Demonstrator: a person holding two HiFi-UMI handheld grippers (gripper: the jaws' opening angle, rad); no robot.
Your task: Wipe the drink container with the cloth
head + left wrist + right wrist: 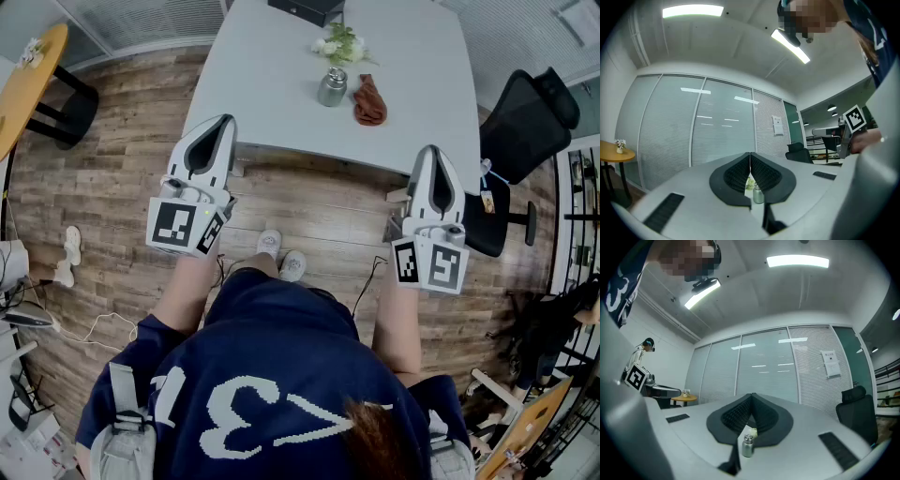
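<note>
A small metal drink container (331,87) stands on the white table (272,84), with a crumpled brown cloth (369,101) lying just right of it. Both grippers hang over the wooden floor, short of the table's near edge. My left gripper (224,122) is shut and empty, left of the container. My right gripper (431,150) is shut and empty too, below and right of the cloth. Past the closed left gripper (750,157) the container (758,194) shows small and far off. It also appears beyond the closed right gripper (751,398), as a small container (747,445).
A small bunch of white flowers (340,45) and a black box (307,7) sit farther back on the table. A black office chair (520,131) stands at the table's right. At the left are a round yellow table (28,80), cables and clutter on the floor.
</note>
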